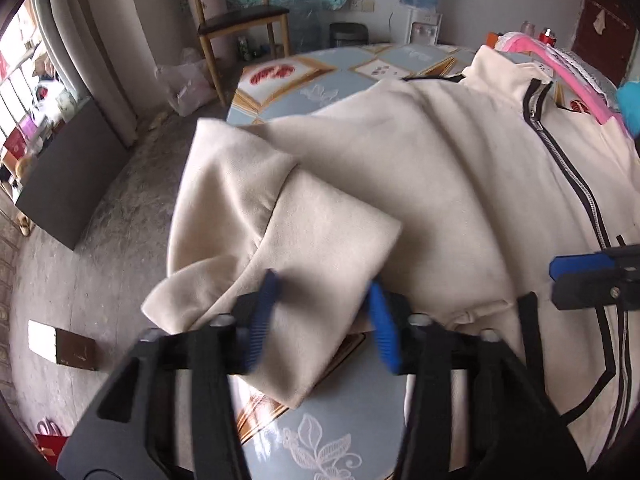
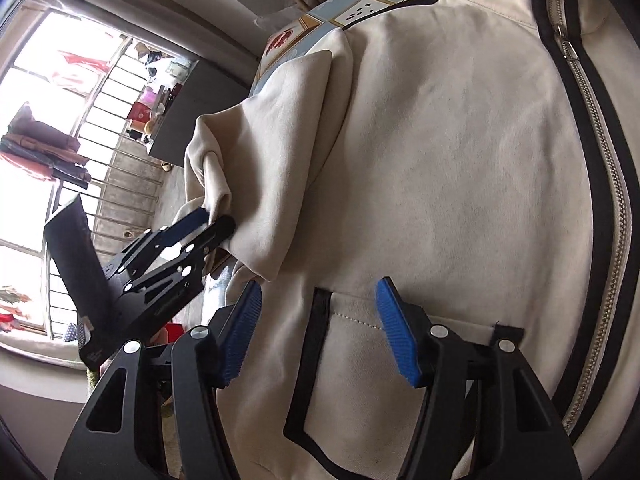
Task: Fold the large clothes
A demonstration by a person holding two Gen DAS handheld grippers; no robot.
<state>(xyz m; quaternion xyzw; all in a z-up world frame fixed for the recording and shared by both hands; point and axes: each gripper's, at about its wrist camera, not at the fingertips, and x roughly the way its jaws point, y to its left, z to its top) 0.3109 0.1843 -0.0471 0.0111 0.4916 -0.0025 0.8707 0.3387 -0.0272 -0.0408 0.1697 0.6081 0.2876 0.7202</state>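
Observation:
A cream zip-up jacket (image 1: 440,160) (image 2: 440,152) with black trim lies front-up on the table, its zipper (image 2: 600,168) done up. Its left sleeve (image 1: 320,232) (image 2: 280,140) is folded over the table's edge. My left gripper (image 1: 324,316) (image 2: 216,222) is shut on the sleeve's cuff end; in the right wrist view the cloth bunches at its tips. My right gripper (image 2: 320,334) (image 1: 554,278) stands open just above the jacket's front. Its blue pads sit either side of the black-edged pocket (image 2: 352,320), with no cloth pinched.
The table has a blue patterned cloth (image 1: 320,440). Pink and white clothes (image 1: 560,60) are piled at its far right. Beyond it stand a wooden chair (image 1: 240,20) and a water dispenser (image 1: 420,4). A dark board (image 1: 76,184) and a small box (image 1: 60,346) are on the floor at left.

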